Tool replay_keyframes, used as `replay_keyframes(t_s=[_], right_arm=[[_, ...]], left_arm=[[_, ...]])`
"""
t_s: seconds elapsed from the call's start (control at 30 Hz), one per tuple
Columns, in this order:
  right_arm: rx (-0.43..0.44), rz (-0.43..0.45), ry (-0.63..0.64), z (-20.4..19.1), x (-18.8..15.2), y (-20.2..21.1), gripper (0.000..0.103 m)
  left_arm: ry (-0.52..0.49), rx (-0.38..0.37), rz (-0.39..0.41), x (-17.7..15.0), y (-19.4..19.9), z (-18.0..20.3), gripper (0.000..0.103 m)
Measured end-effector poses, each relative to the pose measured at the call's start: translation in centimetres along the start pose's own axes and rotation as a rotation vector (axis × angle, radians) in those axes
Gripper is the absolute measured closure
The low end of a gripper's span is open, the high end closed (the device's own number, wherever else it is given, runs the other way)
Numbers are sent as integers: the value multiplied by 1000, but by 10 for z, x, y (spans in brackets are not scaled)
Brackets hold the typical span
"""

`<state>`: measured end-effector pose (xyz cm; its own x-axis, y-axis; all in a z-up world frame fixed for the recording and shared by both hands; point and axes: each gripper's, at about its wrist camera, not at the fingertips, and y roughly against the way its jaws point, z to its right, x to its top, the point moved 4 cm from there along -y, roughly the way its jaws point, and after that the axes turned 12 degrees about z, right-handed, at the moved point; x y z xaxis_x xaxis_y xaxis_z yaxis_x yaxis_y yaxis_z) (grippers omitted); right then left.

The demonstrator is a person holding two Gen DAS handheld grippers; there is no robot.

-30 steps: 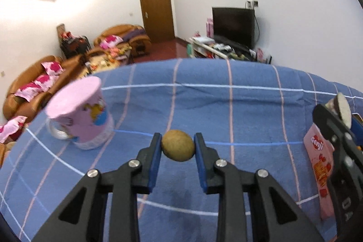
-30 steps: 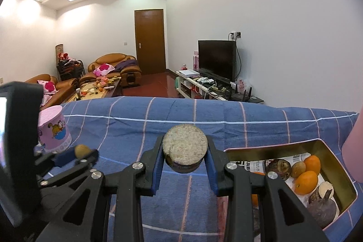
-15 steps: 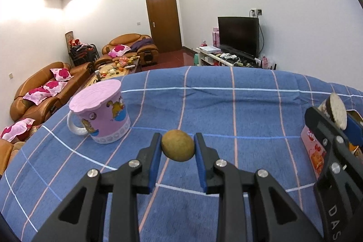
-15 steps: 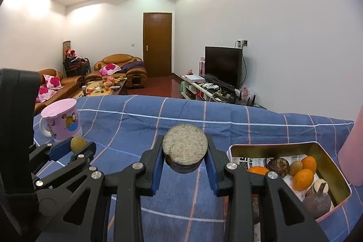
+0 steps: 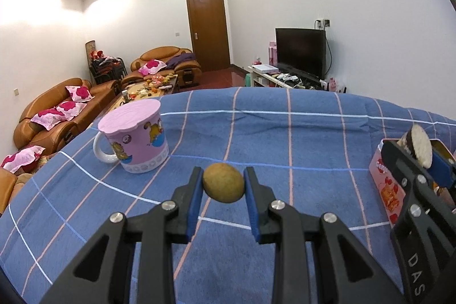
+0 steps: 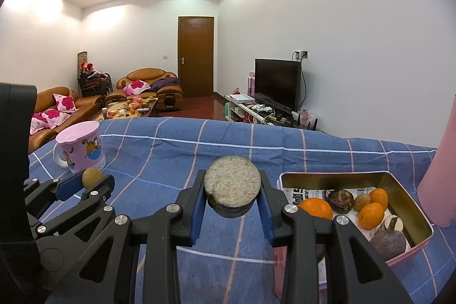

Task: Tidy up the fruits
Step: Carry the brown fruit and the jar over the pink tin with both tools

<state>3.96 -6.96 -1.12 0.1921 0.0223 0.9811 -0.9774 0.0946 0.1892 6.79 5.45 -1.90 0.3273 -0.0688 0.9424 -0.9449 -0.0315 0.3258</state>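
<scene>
My left gripper is shut on a small brown round fruit and holds it above the blue checked cloth. It also shows in the right wrist view at the left. My right gripper is shut on a dark halved fruit with a pale cut face; it shows in the left wrist view at the right. A pink tin at the right holds oranges, small brown fruits and dark fruits on printed paper.
A pink cartoon mug with a lid stands on the cloth at the left. A tall pink object stands at the far right behind the tin. Sofas, a coffee table, a door and a TV lie beyond the table.
Both grippers have tilted or risen, so the mug and tin sit lower and nearer in view. Both keep hold of their fruits.
</scene>
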Motion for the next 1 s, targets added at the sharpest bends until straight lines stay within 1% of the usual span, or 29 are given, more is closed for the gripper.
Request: replay_keyframes(t_s=[0.3,0.7,1.0], right_arm=[[0,6,5,3,-3,10,68],[-5,4,3,11,-5,21,68],[-8,10,12,17,-8,31,68]], left_arm=[[22,5,8,-2,8,-1,73],[25,10,19,-4,18,4,73],[5,0,38,-6,27,14,73]])
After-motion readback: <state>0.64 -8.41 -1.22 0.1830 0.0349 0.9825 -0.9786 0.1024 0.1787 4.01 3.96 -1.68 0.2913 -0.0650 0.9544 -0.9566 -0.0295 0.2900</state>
